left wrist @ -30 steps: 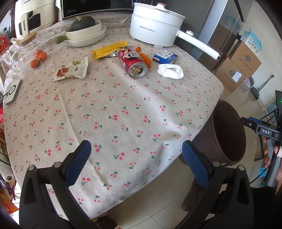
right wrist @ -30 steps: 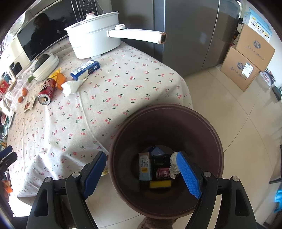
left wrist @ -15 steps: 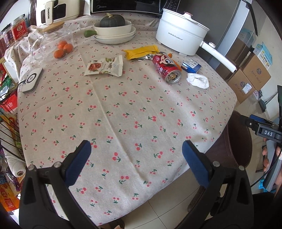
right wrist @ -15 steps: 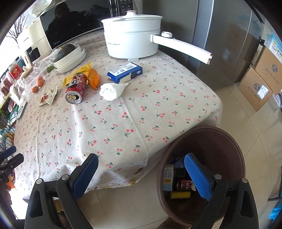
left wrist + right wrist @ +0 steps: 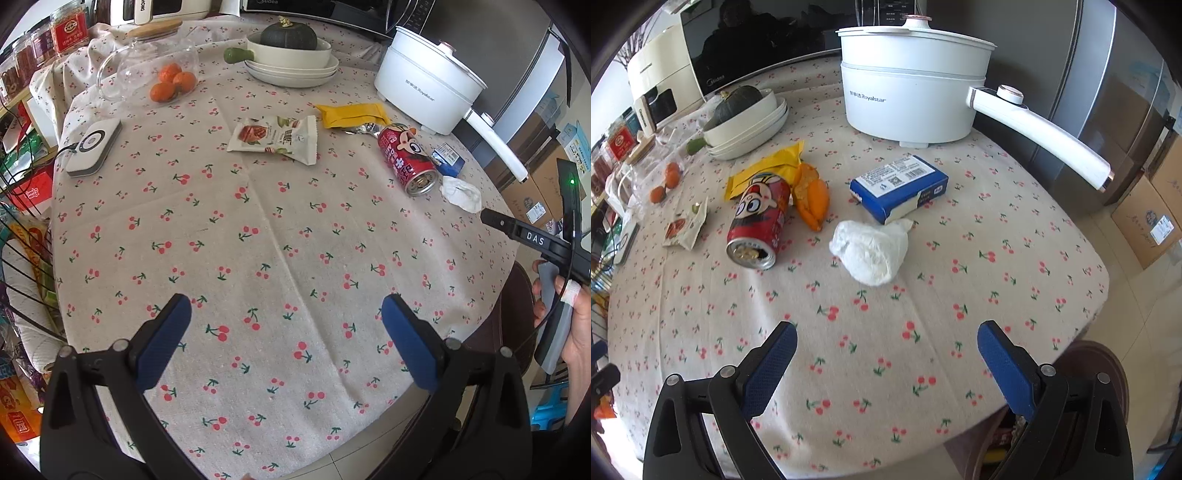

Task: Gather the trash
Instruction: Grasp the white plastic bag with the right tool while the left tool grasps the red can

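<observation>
Your right gripper [image 5: 886, 354] fingers stand wide apart, holding nothing, above the cherry-print tablecloth [image 5: 923, 314] near the crumpled tissue [image 5: 871, 251]. Your left gripper [image 5: 286, 336] gapes equally empty.

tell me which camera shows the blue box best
The right wrist view: the blue box lies near the middle, whole, with its printed label and barcode facing up. In the left wrist view the box is small, far off, and partly hidden behind the red can.
</observation>
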The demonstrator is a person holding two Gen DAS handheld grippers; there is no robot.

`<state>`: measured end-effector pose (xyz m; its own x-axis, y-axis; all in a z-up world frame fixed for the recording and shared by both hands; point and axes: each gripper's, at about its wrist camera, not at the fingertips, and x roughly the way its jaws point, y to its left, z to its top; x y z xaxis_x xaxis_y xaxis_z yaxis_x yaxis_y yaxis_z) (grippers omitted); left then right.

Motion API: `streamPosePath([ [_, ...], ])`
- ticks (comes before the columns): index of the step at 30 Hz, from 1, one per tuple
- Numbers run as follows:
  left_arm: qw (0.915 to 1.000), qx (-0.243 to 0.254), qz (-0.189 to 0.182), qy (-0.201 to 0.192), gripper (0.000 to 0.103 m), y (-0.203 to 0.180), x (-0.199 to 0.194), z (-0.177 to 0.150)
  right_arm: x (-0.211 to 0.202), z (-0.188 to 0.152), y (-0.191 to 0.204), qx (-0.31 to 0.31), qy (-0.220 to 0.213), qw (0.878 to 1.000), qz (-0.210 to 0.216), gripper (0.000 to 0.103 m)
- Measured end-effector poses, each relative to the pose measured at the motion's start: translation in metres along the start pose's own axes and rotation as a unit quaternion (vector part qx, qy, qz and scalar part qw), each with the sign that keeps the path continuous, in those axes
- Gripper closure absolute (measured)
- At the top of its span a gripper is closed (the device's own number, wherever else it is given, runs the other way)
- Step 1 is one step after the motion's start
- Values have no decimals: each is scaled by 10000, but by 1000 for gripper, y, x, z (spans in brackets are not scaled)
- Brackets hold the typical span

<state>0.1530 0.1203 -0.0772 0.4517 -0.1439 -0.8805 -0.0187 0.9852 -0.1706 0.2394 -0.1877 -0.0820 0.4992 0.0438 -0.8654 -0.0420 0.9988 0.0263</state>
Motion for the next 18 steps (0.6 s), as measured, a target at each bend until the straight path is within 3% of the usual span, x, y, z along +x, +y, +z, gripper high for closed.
streamPosePath([
  [4, 9999, 5, 63, 115, 1, -1, 13, 4, 24, 14, 4, -27, -15, 9999, 120, 5],
  [7, 9998, -52, 28, 198, 1, -3, 21, 8, 38, 25, 9, -72, -75, 9997, 199, 12],
  [9, 9996, -118, -50, 251, 1, -6, 27, 12, 47, 29, 11, -101, -42, 9996, 251, 21],
  [11, 9994, -177, -113, 274, 1, -11, 33, 18, 56, 31, 12, -157, 30, 9994, 297, 44],
  [14, 9989, -287, -241, 291, 1, -23, 42, 31, 62, 31, 9, -233, 75, 9987, 448, 70],
  [18, 9994, -180, -303, 42, 1, -49, 49, 53, 55, 30, -2, -242, 10, 9978, 613, 82],
])
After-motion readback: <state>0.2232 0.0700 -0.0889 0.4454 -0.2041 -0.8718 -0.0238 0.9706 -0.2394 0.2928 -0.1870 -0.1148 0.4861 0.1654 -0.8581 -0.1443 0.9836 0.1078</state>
